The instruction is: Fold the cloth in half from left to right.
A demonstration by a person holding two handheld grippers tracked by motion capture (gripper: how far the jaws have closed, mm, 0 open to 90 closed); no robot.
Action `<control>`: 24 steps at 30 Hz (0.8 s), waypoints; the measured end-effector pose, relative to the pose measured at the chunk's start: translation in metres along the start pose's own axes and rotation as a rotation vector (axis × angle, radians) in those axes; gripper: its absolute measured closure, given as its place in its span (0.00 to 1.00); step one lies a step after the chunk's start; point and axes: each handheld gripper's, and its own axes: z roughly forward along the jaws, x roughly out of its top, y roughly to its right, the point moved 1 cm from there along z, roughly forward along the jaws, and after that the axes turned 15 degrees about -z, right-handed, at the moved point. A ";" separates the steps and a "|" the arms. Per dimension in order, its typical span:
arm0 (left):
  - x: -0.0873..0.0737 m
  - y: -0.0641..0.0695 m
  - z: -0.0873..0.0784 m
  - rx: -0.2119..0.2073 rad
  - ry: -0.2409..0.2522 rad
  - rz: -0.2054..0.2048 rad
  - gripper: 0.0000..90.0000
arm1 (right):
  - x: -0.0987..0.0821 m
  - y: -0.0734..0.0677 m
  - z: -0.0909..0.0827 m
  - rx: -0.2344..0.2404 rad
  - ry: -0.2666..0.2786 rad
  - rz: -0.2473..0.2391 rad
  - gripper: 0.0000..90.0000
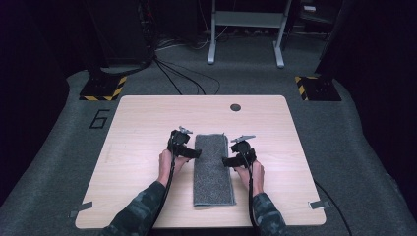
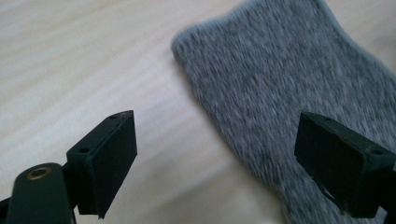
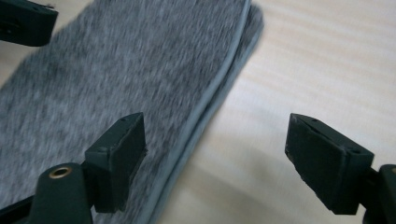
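The room around me is dark, grey carpet running off to black stands with yellow-striped feet, and in the middle of it sits the pale wood desk [image 1: 147,147] I work at. It is bare except for a small dark disc [image 1: 235,107] near its far edge and the grey towel [image 1: 213,169] lying in front of me.

The towel lies as a long narrow strip, running away from me down the middle of the desk. In the right gripper view its long edge [image 3: 210,112] shows two layers stacked, so I judge one lengthwise fold is already made. What seems left is folding the strip across its length into a smaller packet — I can't tell how many folds that should be.

My left tool [image 1: 193,153] sits at the strip's left long edge and my right tool [image 1: 227,161] at its right long edge, roughly level with each other, a little beyond the middle of the strip. Both stand wide apart and hold nothing. In the left gripper view one pad [image 2: 343,163] hangs over the cloth and the other over bare wood; in the right gripper view the same — one pad [image 3: 119,158] over towel, one over wood. Whether either brushes the cloth I cannot tell.
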 end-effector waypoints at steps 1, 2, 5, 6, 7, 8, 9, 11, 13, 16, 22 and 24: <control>-0.006 0.000 -0.002 0.001 0.000 0.005 0.15 | -0.004 -0.003 -0.002 -0.001 -0.006 -0.001 0.22; -0.006 0.000 -0.002 0.001 0.000 0.005 0.15 | -0.004 -0.003 -0.002 -0.001 -0.006 -0.001 0.22; -0.024 0.001 -0.002 0.019 -0.030 0.037 0.15 | -0.018 -0.011 -0.010 0.005 -0.016 -0.020 0.22; -0.027 0.001 -0.001 0.026 -0.037 0.039 0.15 | -0.020 -0.012 -0.010 0.002 -0.021 -0.025 0.22; -0.028 0.000 -0.001 0.034 -0.034 0.045 0.16 | -0.022 -0.014 -0.010 0.001 -0.025 -0.032 0.22; -0.028 0.000 -0.001 0.034 -0.034 0.045 0.15 | -0.022 -0.014 -0.010 0.001 -0.025 -0.032 0.22; -0.027 -0.001 0.000 0.040 -0.034 0.045 0.15 | -0.024 -0.013 -0.008 -0.009 -0.032 -0.049 0.22; -0.025 -0.002 0.001 0.045 -0.035 0.056 0.15 | -0.024 -0.014 -0.007 -0.004 -0.036 -0.039 0.22; -0.023 -0.004 0.003 0.052 -0.031 0.055 0.14 | -0.024 -0.011 -0.001 -0.005 -0.042 -0.043 0.18; -0.022 -0.005 0.003 0.055 -0.025 0.054 0.14 | -0.022 -0.010 0.001 -0.009 -0.039 -0.042 0.18; -0.032 0.000 -0.018 -0.005 -0.013 0.044 0.14 | -0.025 -0.014 -0.011 0.000 -0.015 -0.046 0.20; -0.037 0.003 -0.023 -0.023 -0.012 0.047 0.14 | -0.029 -0.018 -0.018 0.011 -0.007 -0.041 0.20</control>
